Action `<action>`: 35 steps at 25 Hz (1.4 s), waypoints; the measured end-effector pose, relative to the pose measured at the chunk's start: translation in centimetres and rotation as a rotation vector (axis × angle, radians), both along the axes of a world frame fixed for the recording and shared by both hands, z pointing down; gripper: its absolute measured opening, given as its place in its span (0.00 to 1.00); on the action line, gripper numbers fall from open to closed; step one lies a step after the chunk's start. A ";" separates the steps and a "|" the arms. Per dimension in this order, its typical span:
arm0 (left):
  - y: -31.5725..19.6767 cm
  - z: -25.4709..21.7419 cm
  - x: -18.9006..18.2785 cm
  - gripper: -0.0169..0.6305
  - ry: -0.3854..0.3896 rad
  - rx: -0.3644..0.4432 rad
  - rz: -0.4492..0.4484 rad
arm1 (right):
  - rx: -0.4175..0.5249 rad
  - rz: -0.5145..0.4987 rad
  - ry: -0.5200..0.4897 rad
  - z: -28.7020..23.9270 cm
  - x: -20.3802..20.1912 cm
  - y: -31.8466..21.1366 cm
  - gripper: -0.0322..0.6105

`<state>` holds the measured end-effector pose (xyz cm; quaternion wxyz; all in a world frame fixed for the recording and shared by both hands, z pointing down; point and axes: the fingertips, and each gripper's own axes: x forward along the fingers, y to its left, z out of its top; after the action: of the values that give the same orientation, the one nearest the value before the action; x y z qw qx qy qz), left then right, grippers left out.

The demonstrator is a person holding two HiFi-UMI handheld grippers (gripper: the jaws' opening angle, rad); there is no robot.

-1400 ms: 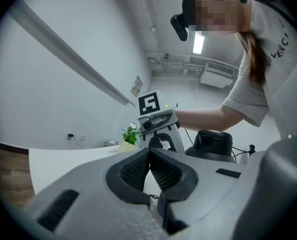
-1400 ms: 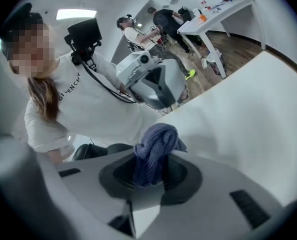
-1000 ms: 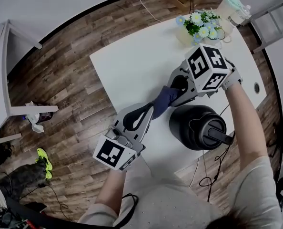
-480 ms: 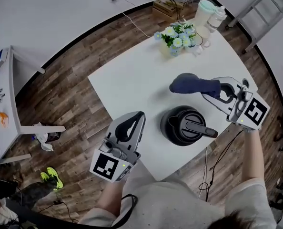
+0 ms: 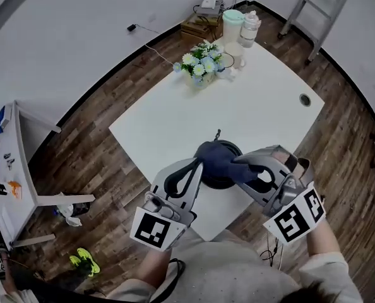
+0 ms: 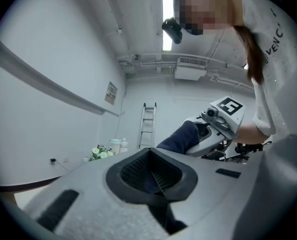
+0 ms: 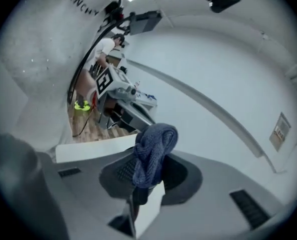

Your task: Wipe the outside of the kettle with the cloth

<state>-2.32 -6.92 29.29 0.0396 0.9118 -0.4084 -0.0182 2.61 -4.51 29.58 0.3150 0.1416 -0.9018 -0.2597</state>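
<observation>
A black kettle [image 5: 233,148] stands near the front edge of the white table [image 5: 263,106], mostly covered from above. My right gripper [image 5: 239,166] is shut on a dark blue cloth [image 5: 215,159], and the bunched cloth rests on top of the kettle. In the right gripper view the cloth [image 7: 153,151] sticks up out of the closed jaws. My left gripper [image 5: 196,165] lies just left of the kettle, its jaws shut with nothing held. The left gripper view shows the right gripper [image 6: 216,129] and the cloth [image 6: 181,136] just ahead.
A pot of flowers [image 5: 200,65], a green-lidded jug [image 5: 232,25] and a bottle [image 5: 249,28] stand at the table's far edge. A cable hole [image 5: 305,100] is in the right side. A ladder [image 5: 304,5] and a side table [image 5: 14,175] stand on the wood floor.
A second ago both grippers held the cloth; the left let go. The right gripper then carried the cloth from the table's right side onto the kettle's top.
</observation>
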 end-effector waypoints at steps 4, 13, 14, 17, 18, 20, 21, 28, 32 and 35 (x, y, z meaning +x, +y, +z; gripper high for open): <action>1.3 0.5 2.0 0.04 0.028 -0.006 0.046 | -0.011 -0.063 0.066 2.2 1.0 3.8 0.16; 3.4 0.1 3.4 0.04 0.002 0.073 0.068 | -0.034 0.106 0.061 3.9 7.1 3.7 0.16; 3.3 0.1 3.4 0.04 -0.002 0.070 0.066 | -0.031 0.135 0.060 3.9 7.6 3.3 0.16; 3.0 0.1 3.4 0.04 0.003 0.062 0.058 | -0.024 0.194 0.081 3.5 9.1 2.9 0.16; 3.0 0.0 3.5 0.04 0.006 0.065 0.057 | -0.031 0.206 0.067 3.0 9.5 2.9 0.16; 3.1 -0.1 3.5 0.04 0.004 0.079 0.053 | -0.049 0.219 -0.024 0.9 9.8 2.6 0.16; 3.1 -0.1 3.4 0.04 -0.001 0.091 0.048 | -0.053 0.221 -0.090 -0.6 9.7 2.1 0.16; 3.9 0.0 2.5 0.04 0.005 0.095 0.029 | -0.003 0.143 -0.363 -6.9 3.6 -4.3 0.17; 3.7 0.1 1.3 0.04 -0.001 0.102 -0.012 | -0.120 0.106 -0.234 -2.5 -0.6 -6.4 0.16; 3.9 0.5 0.2 0.04 0.004 0.091 -0.037 | -0.163 0.100 -0.052 0.9 -0.4 -6.7 0.16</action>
<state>-2.11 -3.04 29.75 -0.0014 0.9048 -0.4240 -0.0393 2.17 -11.17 30.44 0.3144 0.1671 -0.9197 -0.1656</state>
